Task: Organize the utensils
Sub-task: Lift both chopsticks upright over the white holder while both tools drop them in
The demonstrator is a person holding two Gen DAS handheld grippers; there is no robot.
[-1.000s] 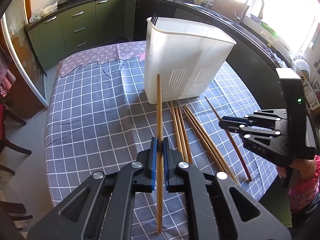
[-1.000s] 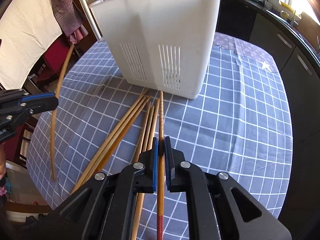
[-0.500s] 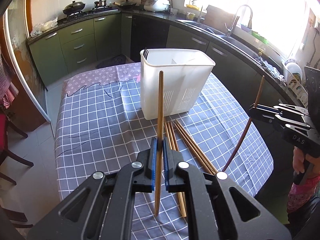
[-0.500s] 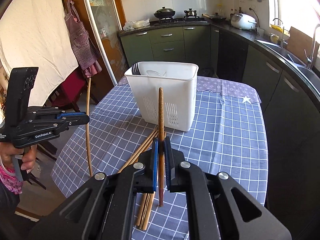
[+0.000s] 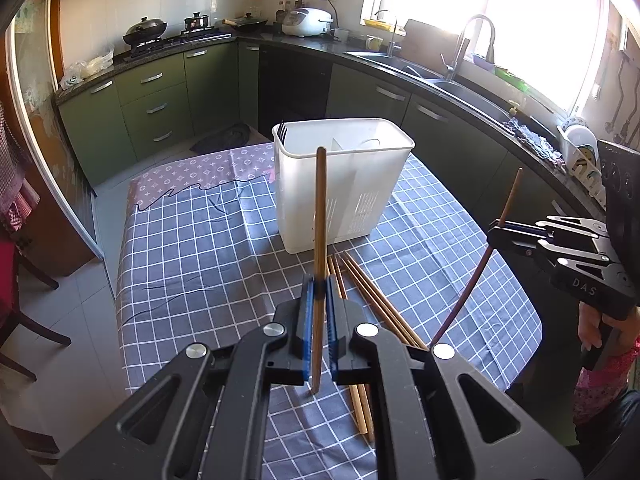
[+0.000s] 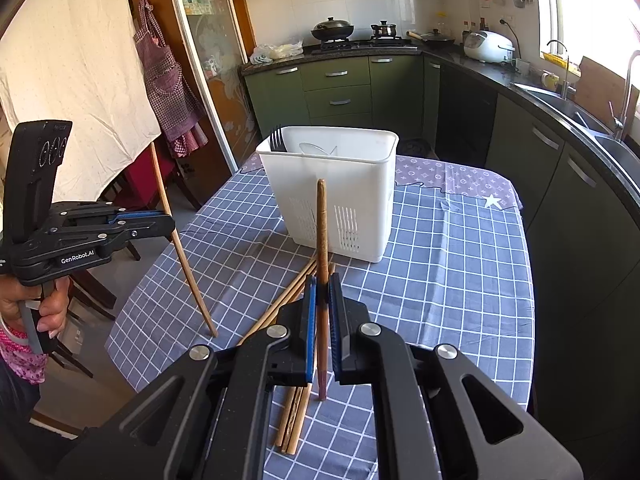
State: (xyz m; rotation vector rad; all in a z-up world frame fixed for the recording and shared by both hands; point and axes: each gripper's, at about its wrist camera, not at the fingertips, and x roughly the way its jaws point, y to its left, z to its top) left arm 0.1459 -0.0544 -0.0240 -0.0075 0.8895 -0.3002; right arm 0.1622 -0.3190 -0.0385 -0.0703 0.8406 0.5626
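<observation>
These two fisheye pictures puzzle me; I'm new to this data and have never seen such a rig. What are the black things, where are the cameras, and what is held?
No robot here: a person holds a black two-finger gripper in each hand, each carrying a camera that looks along its fingers. In the left wrist view, the left gripper is shut on a light chopstick; the right gripper shows at the side. In the right wrist view, the right gripper clamps a darker chopstick. More loose chopsticks lie on the checked tablecloth before a white utensil caddy.

From my feed: green cabinets [image 5: 156, 108] under dark counter, white tiled wall [image 6: 360, 0], blown-out bright window [image 5: 500, 20], grey floor tiles [image 5: 80, 320], checked tablecloth [image 6: 460, 280].
</observation>
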